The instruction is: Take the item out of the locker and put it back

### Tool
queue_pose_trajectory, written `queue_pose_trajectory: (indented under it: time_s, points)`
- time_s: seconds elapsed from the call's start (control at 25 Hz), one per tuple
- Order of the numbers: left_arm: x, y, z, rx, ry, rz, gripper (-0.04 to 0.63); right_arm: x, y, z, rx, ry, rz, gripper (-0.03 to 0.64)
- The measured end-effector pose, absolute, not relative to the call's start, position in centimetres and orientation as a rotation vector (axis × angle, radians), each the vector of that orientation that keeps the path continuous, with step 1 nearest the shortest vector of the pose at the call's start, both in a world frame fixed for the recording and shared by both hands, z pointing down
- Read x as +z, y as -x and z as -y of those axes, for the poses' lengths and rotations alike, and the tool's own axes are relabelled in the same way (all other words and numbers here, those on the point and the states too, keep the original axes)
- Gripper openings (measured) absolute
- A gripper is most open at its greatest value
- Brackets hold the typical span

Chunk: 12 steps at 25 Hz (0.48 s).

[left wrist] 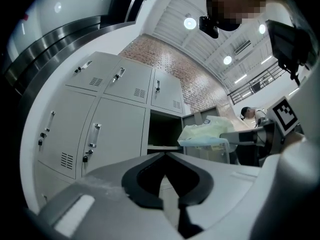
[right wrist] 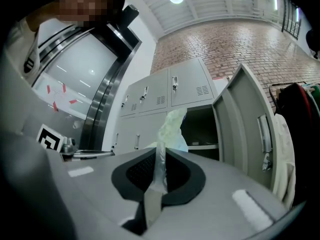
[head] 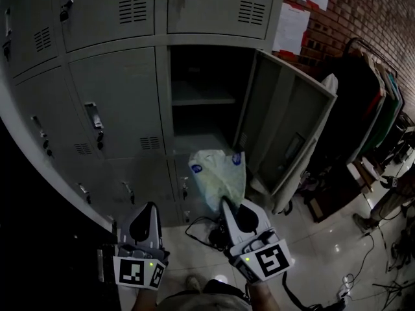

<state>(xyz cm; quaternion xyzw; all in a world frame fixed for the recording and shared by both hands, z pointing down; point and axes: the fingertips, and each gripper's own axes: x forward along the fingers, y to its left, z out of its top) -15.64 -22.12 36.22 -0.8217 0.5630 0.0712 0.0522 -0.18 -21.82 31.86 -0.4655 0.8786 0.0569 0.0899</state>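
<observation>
- At the far left, the closed locker doors [head: 110, 102] are flat grey sheet metal. Each has a slim upright handle and a small block of louvre slots.
- Low in front of them I hold the left tool [head: 148, 214]. Its own view shows the jaws brought together with nothing between them.
- Next comes the open compartment [head: 201, 70], a dark box with one thin metal shelf [head: 202, 99] across it.
- The bag [head: 217, 177] is out of the locker, hanging in the air just in front of the compartment's lower edge. It is thin, crinkled plastic, pale yellow-green and half see-through, with a little blue print near the top.
- Under it, black cables [head: 204, 229] lie tangled on the glossy floor [head: 324, 251].
- My right tool [head: 228, 207] is clamped on the bag. A pinched strip of the film runs flat between its jaws.
- Right of that, the locker door [head: 285, 128] is swung wide open, its ribbed inner face towards me.
- Past the door, a rack of dark clothes [head: 363, 89] crowds that side.
- Behind the rack, the brick wall [head: 382, 11] is rough and red, with white papers [head: 292, 28] pinned up.
</observation>
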Motion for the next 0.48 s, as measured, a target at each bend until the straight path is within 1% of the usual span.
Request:
queue_pose_trajectory:
  time_s: [0.48]
  points:
    - [35.8,10.5,13.6,0.227,2.479,-1.708,0.006,32.9,-3.4,12.6,0.121,1.352,-2.635,0.017]
